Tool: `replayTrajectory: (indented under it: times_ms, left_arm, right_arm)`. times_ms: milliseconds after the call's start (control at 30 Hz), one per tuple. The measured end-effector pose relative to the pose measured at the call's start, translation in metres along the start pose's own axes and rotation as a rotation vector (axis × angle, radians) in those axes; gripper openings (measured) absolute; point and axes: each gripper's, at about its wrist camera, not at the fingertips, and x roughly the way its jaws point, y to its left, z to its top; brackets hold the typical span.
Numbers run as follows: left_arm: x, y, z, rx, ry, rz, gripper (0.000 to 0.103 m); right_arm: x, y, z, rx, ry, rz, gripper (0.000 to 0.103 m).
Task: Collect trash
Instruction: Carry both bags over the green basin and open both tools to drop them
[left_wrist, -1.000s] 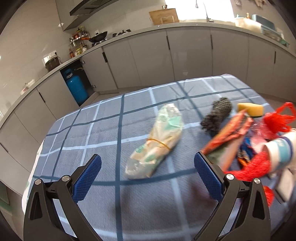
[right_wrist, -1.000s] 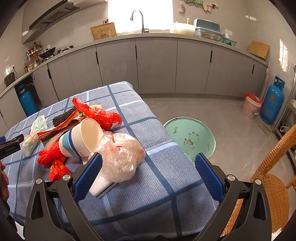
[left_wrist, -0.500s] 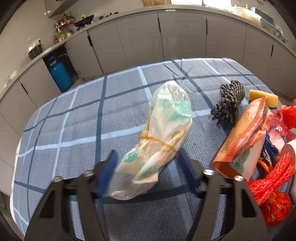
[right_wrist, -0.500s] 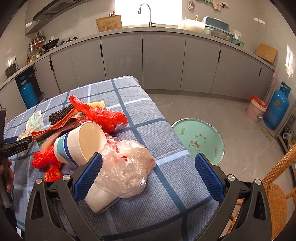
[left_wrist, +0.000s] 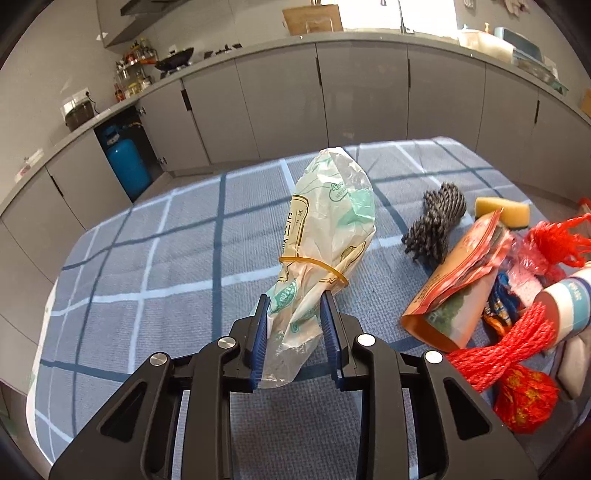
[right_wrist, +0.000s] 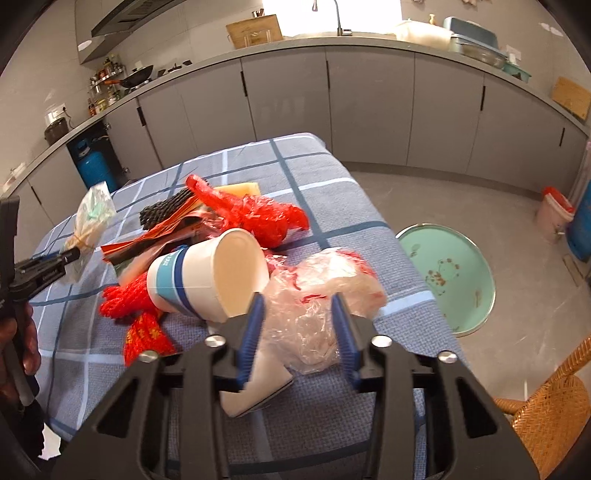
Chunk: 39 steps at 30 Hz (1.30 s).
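My left gripper is shut on a clear plastic bag with green print and a yellow rubber band, lifted off the blue checked tablecloth; the bag also shows in the right wrist view. My right gripper is shut on a crumpled clear plastic bag with red bits. A white paper cup with blue bands lies on its side just left of it. Red plastic bag, red netting, an orange packet, a dark scrubber and a yellow sponge lie in a pile.
A mint green basin sits on the floor right of the table. A wicker chair is at the lower right. A small bucket and blue gas cylinders stand by the grey cabinets.
Both grippers closed: the left on the green-print bag, which it raised from the cloth; the right moved in and closed on the crumpled clear bag.
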Motion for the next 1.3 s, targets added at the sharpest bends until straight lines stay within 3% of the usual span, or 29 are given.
replayTrajectory:
  times_ms: [167, 633, 1300]
  left_arm:
    - [-0.027, -0.007, 0.011, 0.003, -0.061, -0.002, 0.028]
    - [-0.076, -0.069, 0.042, 0.069, -0.185, -0.115, 0.028]
    - [-0.103, -0.204, 0.070, 0.216, -0.228, -0.304, 0.028]
  right_arm:
    - [-0.008, 0.001, -0.002, -0.004, -0.032, 0.018, 0.016]
    - [-0.032, -0.022, 0.007, 0.025, -0.123, 0.000, 0.015]
    - [-0.041, -0.101, 0.031, 0.117, -0.211, -0.090, 0.015]
